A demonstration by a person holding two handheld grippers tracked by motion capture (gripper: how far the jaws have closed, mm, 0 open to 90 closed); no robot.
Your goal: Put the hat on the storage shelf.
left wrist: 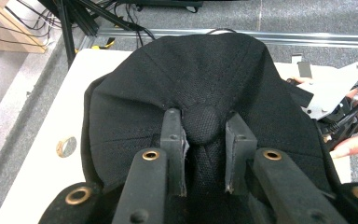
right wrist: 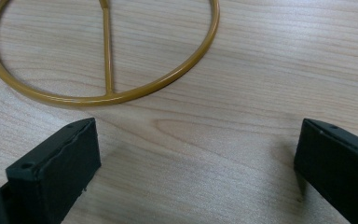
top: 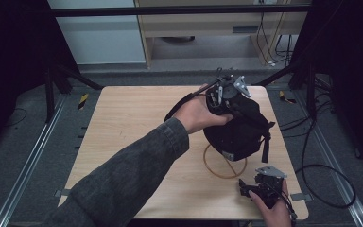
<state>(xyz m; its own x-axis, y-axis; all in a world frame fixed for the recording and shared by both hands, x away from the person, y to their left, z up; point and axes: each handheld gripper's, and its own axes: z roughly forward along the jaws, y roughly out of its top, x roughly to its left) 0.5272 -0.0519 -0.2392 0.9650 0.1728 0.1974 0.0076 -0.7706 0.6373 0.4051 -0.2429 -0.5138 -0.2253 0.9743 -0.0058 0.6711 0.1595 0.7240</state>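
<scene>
A black cap [top: 240, 130] sits over a stand whose gold wire ring base [top: 213, 166] rests on the wooden table [top: 127, 123]. My left gripper [top: 226, 94] is at the cap's top. In the left gripper view it [left wrist: 204, 140] is shut on the cap's [left wrist: 200, 79] round crown button [left wrist: 203, 122], with fabric bunched between the jaws. My right gripper [top: 248, 188] rests low near the table's front right corner, just in front of the ring. In the right gripper view it [right wrist: 196, 158] is open and empty, jaws wide apart, facing the gold ring [right wrist: 168, 85].
A small round metal disc [left wrist: 65, 146] lies on the table left of the cap in the left gripper view. Cables [top: 328, 175] trail off the table's right side. Metal rails [top: 26, 165] and dark frame legs flank the table.
</scene>
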